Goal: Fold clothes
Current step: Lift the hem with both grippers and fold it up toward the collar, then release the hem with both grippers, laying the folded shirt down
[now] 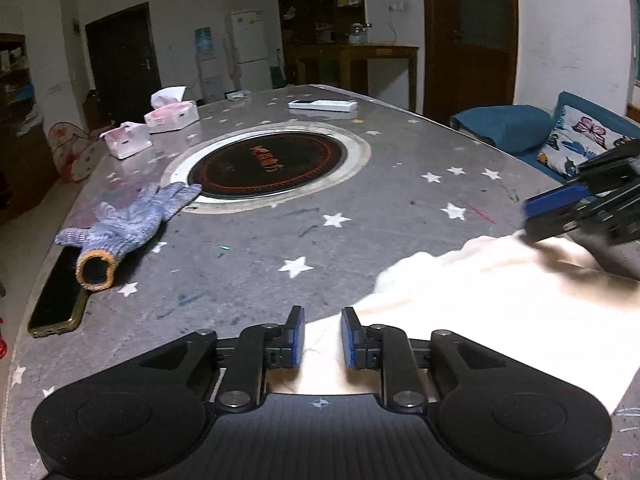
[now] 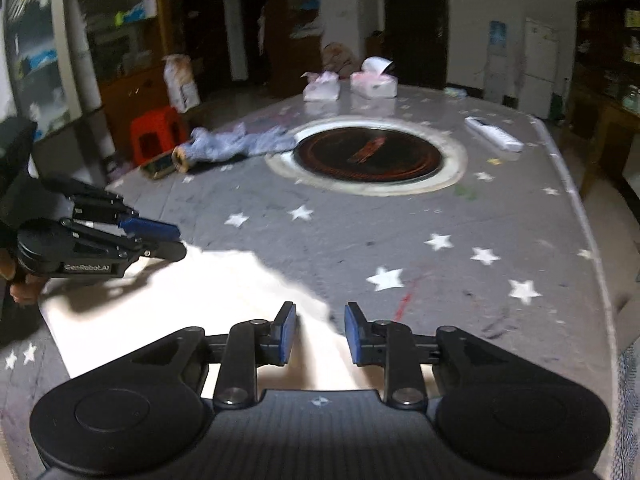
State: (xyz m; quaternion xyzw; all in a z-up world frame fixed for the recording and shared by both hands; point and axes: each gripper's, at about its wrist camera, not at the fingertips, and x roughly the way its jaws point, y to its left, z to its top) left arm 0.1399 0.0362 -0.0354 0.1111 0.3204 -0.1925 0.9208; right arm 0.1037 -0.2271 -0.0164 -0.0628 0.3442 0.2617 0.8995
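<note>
A pale cream cloth (image 1: 500, 300) lies flat on the grey star-patterned table (image 1: 360, 208), near its front edge. My left gripper (image 1: 323, 336) hovers over the cloth's left corner, open, with a gap between its blue pads and nothing pinched. In the right wrist view the same cloth (image 2: 180, 292) spreads to the left. My right gripper (image 2: 320, 328) stands open over the cloth's right edge, with nothing between its pads. Each view shows the other tool too: the right gripper (image 1: 560, 216) at the cloth's far right, the left gripper (image 2: 160, 240) at its far left corner.
A blue knit glove (image 1: 132, 224) and a dark phone (image 1: 56, 296) lie at the table's left edge. A round black hotplate (image 1: 268, 164) is set into the middle. Two pink tissue packs (image 1: 172, 114) and a white remote (image 1: 322, 105) sit at the far side. A blue sofa (image 1: 504, 124) stands to the right.
</note>
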